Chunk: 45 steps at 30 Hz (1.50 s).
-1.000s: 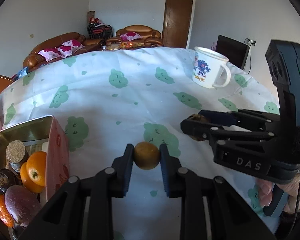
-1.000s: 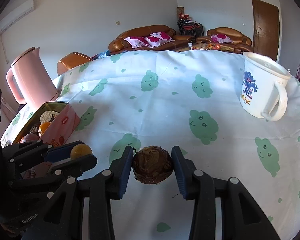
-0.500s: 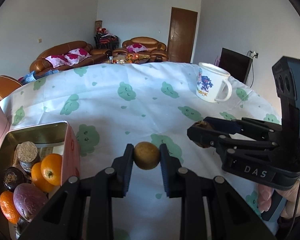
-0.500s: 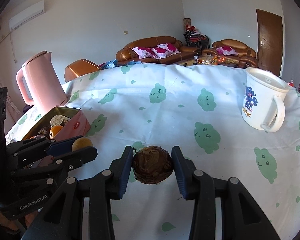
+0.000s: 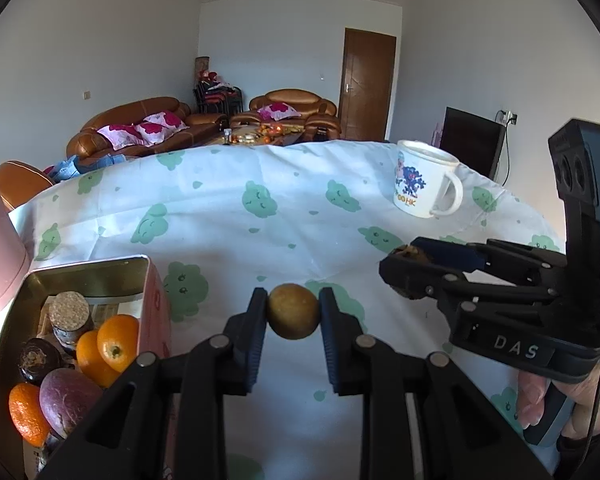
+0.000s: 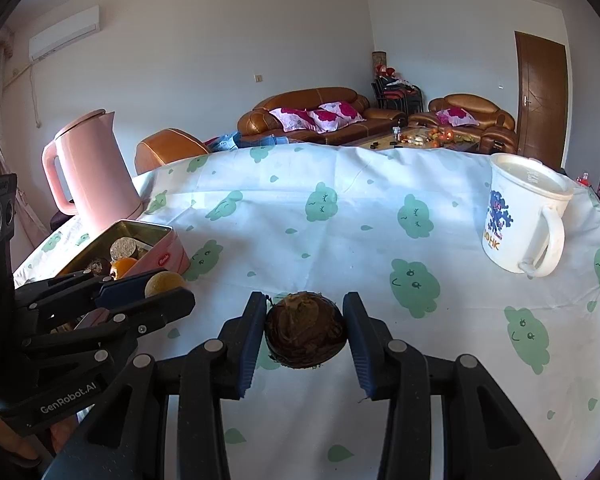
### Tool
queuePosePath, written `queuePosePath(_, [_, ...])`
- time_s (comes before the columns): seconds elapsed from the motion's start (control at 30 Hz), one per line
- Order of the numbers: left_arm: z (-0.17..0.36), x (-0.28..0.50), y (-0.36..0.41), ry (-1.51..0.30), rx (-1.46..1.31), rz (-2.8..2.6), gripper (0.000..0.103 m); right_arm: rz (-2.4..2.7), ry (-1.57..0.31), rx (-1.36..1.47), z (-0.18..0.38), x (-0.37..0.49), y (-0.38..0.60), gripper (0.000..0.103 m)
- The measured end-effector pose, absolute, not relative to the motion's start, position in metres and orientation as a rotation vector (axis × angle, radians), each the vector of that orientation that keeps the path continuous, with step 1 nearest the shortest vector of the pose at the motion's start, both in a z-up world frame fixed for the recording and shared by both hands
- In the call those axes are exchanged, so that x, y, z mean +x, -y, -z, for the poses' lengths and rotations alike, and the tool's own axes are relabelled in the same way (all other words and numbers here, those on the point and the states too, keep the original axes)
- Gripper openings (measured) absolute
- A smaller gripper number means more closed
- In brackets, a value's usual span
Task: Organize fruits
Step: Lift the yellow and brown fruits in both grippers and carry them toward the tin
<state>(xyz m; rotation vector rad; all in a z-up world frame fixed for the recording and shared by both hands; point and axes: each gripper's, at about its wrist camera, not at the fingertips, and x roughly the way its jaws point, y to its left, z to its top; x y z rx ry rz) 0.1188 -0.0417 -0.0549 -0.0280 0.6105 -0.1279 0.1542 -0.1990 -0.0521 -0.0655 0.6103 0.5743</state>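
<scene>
Left gripper [image 5: 293, 316] is clamped on a small round yellow-brown fruit [image 5: 293, 317], held clear above the tablecloth [image 5: 228, 240]. Right gripper [image 6: 305, 330] grips a dark brown, rough-skinned fruit [image 6: 305, 332] between its blue-padded fingers [image 6: 252, 332], also raised off the cloth. Both grippers sit side by side, near each other. An open pink tin [image 5: 156, 312] stands at the left, containing oranges [image 5: 116, 342], a purple fruit [image 5: 68, 400] and a cork-topped item [image 5: 69, 312]. A pink kettle [image 6: 92, 176] stands behind the tin. A white mug [image 6: 520, 224] stands upright, well apart to the right.
</scene>
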Motion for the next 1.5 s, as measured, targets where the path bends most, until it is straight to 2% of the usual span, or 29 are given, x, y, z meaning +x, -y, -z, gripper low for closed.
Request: queuePosePath(1.5, [0.037, 0.091, 0.043, -0.446, -0.004, 0.083, 0.027, -0.571, -0.371, -0.046, 0.033, 0.117, 0.214, 0.042])
